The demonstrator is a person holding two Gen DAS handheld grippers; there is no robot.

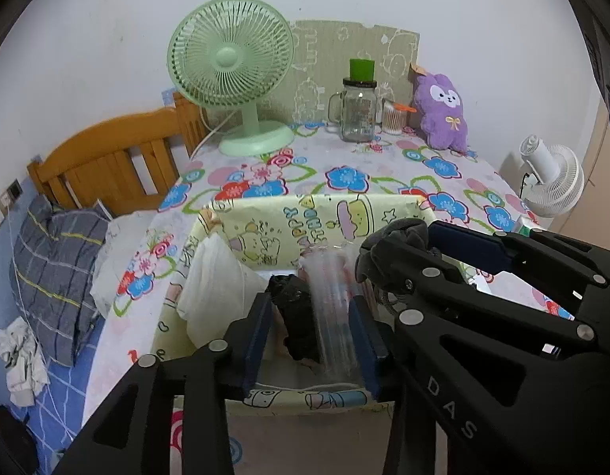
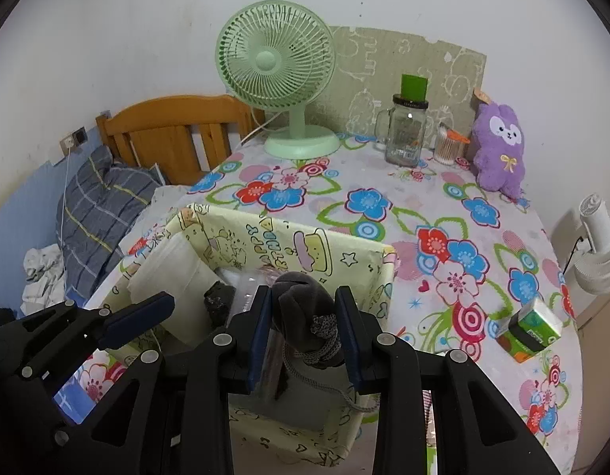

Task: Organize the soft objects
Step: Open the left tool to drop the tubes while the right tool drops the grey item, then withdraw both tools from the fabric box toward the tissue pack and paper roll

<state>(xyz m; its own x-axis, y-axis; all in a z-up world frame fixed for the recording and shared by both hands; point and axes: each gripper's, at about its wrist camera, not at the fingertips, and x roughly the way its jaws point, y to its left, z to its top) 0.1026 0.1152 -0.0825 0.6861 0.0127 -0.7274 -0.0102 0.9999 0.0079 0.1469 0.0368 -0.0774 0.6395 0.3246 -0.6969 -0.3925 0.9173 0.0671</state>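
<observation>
Storage is plainly the point here: the yellow cartoon-print box (image 2: pixel 305 245) sits near the front edge of the flowered tablecloth (image 2: pixel 443 213), its open top facing you, so both of your tools can come down into it side by side. Your right gripper (image 2: pixel 305 316) is clamped on a grey drawstring pouch (image 2: pixel 301 297); the pads pinch its bunched neck, which lets the cord dangle free below, and it hangs over the box's near right part, not yet set down. Your left gripper (image 1: pixel 311 336) stands partly spread over the box's middle, with a clear plastic bag (image 1: pixel 332 308) blurred between the pads and a crumpled black bag (image 1: pixel 295 316) just beside it; the pads do not seem to press on either, so the clear bag looks let go. A white folded cloth (image 1: pixel 214 281) leans against the box's left wall, leaving the right side free for the pouch. The purple plush rabbit (image 2: pixel 499 146) waits well apart by the wall.
</observation>
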